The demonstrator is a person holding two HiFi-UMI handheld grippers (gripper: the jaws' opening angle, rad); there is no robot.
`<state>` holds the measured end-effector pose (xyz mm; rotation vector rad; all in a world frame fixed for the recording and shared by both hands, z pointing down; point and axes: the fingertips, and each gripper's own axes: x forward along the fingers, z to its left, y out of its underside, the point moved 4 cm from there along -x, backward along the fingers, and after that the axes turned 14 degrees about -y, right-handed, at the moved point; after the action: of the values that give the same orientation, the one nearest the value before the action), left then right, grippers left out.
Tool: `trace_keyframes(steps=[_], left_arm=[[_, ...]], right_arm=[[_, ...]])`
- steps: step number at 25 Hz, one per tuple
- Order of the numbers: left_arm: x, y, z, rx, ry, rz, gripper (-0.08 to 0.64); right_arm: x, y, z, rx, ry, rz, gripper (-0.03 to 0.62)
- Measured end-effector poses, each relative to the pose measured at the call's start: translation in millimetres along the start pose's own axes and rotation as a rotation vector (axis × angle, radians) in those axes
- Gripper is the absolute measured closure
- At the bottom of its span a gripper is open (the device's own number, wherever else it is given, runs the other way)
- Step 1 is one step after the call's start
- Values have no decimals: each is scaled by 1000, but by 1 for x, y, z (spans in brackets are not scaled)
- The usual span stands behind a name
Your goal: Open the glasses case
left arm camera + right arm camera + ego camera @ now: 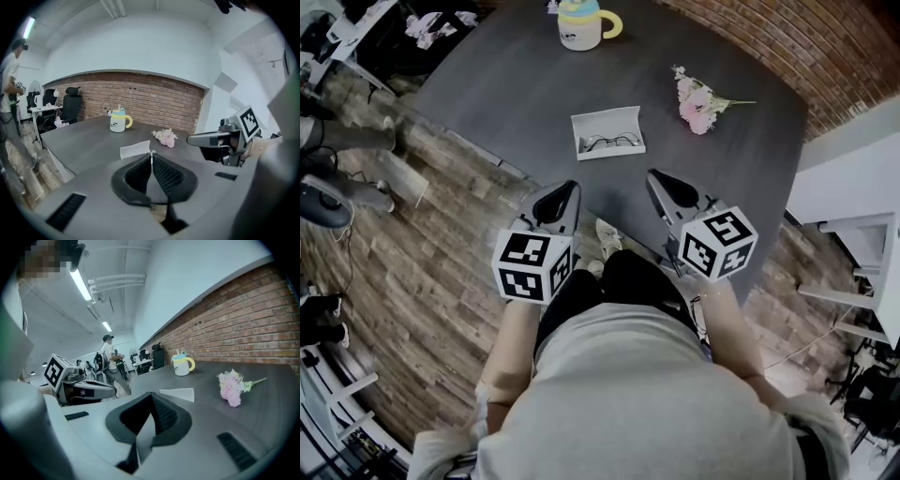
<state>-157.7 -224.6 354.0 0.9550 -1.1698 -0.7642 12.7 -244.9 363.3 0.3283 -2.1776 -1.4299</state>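
Note:
The white glasses case (607,133) lies open on the dark table (516,84), with a pair of thin-framed glasses showing inside it. Both grippers hang at the table's near edge, short of the case and apart from it. My left gripper (571,186) is shut with nothing between its fingers, and its jaws meet in the left gripper view (151,154) with the case (136,150) just beyond. My right gripper (652,175) is shut and empty too (151,394), and the case (178,393) lies ahead of it.
A yellow-handled mug (581,23) stands at the table's far side. A pink flower sprig (698,103) lies to the right of the case. White furniture (853,187) stands to the right, and a person (108,357) and office chairs are far off.

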Motion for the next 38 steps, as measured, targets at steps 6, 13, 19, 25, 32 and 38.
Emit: trace_keyframes(steps=[6,13,19,25,32,38], left_arm=[[-11,22,1,-23,-14,32,531],[-13,26,1,-28,-9,37,531],[-11,26,0,-23,-9,34,531],[-12,26,0,-34,-5,33,531],[-11,29,-6,-25,16,37,531],[-12,32,-11,-22,34,46,531]], right_arm=[[-5,23,18,-13,-14,55,587],[-8,17,24,-39,-24,49,588],[-3,15,23,-40,-37,60,588],[2,17,26,-23,-40,58,588],[0,21,26,-12,-34,55,588],[1,24,29,-19,-37,68,588]])
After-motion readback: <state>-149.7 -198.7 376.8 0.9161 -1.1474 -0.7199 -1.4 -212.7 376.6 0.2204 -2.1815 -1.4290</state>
